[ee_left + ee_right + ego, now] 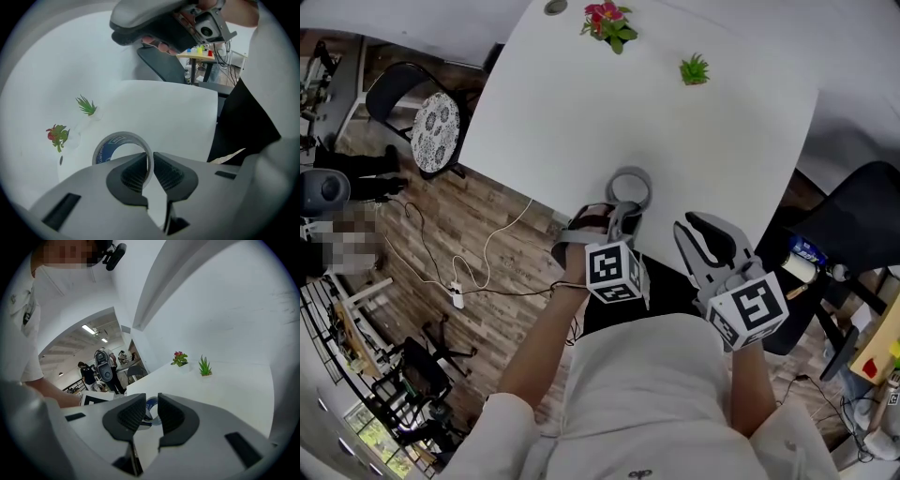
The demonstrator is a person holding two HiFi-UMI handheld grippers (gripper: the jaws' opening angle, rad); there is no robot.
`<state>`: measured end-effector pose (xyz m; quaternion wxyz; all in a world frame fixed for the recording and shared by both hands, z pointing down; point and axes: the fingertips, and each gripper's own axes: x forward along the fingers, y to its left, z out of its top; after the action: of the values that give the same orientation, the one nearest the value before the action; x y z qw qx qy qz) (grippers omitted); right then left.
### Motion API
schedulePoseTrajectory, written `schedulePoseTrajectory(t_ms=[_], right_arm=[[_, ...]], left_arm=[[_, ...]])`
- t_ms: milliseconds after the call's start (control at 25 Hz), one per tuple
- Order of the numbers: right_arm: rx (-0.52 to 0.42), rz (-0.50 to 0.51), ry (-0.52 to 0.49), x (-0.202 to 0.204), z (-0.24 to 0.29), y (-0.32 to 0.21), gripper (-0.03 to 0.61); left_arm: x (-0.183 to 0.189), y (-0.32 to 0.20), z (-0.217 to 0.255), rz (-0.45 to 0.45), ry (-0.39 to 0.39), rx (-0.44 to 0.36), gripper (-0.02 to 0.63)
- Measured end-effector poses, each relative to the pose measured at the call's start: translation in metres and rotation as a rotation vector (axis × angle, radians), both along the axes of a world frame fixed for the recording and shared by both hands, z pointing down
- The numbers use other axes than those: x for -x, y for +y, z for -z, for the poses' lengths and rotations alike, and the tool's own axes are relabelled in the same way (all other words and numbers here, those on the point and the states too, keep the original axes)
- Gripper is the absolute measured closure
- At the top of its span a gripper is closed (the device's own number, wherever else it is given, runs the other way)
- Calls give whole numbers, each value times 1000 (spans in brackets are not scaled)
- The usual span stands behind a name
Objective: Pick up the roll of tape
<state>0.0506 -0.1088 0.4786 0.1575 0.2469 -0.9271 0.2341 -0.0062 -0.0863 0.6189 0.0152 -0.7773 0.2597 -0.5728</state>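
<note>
White table [722, 141], roll of tape [108, 147] near edge. Left gripper [149, 159] jaws pinch roll's wall: grasp made, lift seemingly pending. Right gripper [152, 411] jaws slightly apart, empty.

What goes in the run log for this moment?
left gripper: fingers shut on tape roll wall | right gripper: open, empty | tape roll: at table edge

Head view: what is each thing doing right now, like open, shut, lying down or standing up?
Grey roll of tape with blue inside: lying flat on the white table, near its edge.
Left gripper: shut on the roll's wall.
Right gripper: open, empty.
Small spiky green plant: upright.
Red-flowered plant: upright.
</note>
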Motion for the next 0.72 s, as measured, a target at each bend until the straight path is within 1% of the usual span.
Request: schedulePoseTrajectory(t_ms=[120,400,520,720], right_arm=[[-5,-3,-8,0,1,-3,495],[-25,7,-12,3,9,-3,503],[-45,12,-18,7,17,-2,509],[-59,6,-13,18,26,3,518]], left_arm=[[6,-6,13,21,-30,-59,558],[13,-14,48,82,9,-163,558],[17,-16,63,122,53,-193,558],[24,-21,93,213,166,-228,558]])
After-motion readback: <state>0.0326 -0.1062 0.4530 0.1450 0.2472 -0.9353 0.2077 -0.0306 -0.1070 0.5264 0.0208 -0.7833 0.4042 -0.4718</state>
